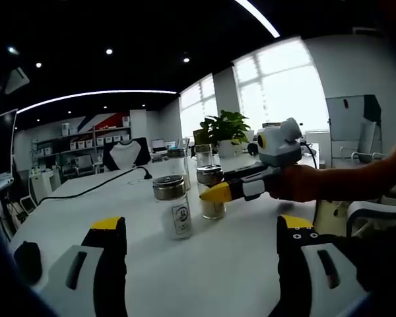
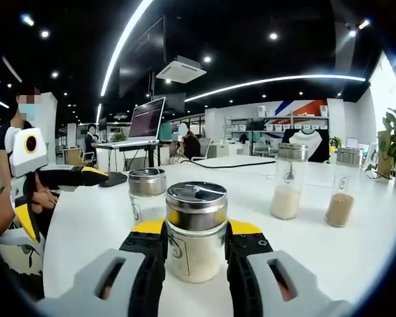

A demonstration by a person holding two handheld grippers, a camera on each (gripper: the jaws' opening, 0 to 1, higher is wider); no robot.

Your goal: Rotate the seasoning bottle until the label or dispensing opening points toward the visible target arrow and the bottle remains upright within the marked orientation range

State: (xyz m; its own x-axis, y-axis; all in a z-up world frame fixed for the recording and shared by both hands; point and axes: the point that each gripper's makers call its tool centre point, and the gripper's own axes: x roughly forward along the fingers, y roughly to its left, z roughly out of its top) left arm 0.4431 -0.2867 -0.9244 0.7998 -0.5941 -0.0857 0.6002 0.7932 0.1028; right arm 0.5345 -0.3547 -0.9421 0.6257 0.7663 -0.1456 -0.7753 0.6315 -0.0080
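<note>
Right gripper (image 2: 197,254): jaws closed against both sides of a seasoning bottle (image 2: 196,232), glass, metal shaker lid, pale grains inside, standing upright on the white table (image 2: 356,257). In the left gripper view the same bottle (image 1: 212,191) sits well in from the near edge, the right gripper (image 1: 219,192) reaching it from the right, held in a person's hand (image 1: 297,183).

Left gripper (image 1: 201,254): jaws spread wide, nothing between them, hovering low over the near edge of the table (image 1: 218,271).

A second bottle (image 1: 173,206) with a printed label stands just beside the gripped one, apart from it. Two more bottles, one with white grains (image 2: 288,179) and one with brown (image 2: 342,187), stand toward the far right edge. A black cable (image 1: 92,188) trails across the far side.
</note>
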